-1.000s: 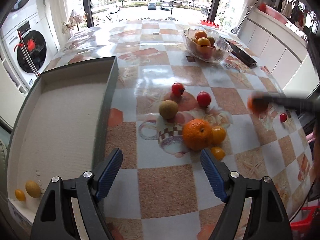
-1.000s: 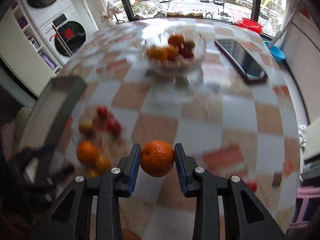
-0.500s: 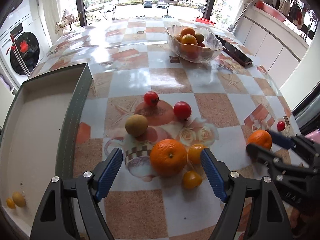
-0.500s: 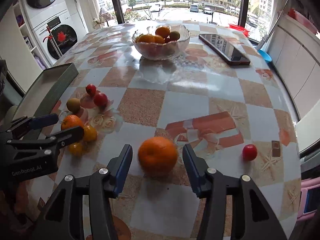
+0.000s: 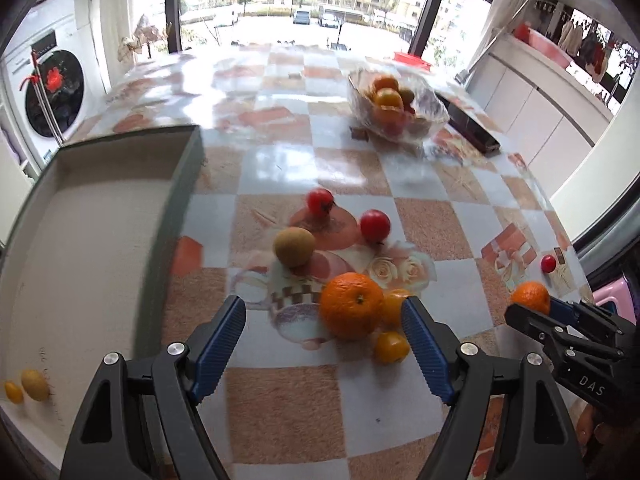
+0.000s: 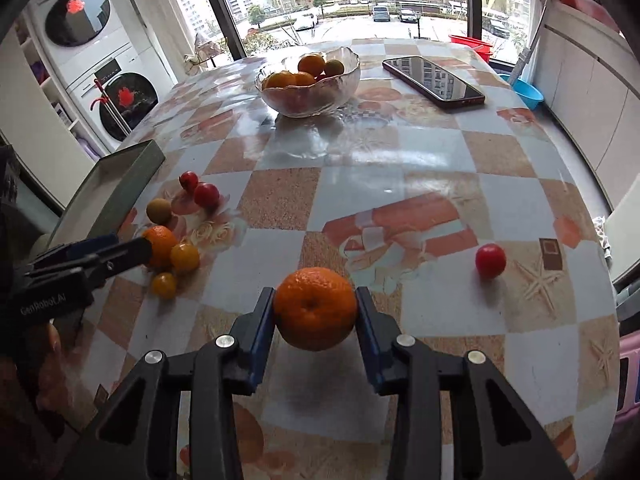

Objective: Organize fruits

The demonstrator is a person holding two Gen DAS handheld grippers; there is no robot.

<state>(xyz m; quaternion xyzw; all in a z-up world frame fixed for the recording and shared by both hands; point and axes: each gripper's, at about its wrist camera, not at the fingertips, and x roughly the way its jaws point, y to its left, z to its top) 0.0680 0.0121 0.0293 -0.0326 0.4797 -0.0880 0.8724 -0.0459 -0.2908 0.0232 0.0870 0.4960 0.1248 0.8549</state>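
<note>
Closing on the mandarin [image 6: 315, 308] low over the table [image 6: 400, 196], the right gripper [image 6: 316, 320] needed centred pads and a firm squeeze before lifting — while the left gripper [image 5: 324, 344] hung wide apart, empty, by the orange [image 5: 352, 306].

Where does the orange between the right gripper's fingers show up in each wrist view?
Left wrist: the held orange sits at the far right edge, at the right gripper's tip, whose jaws are closing.
Right wrist: the same orange is lower centre, between the blue pads.
Shared landmark: the glass bowl.
</note>
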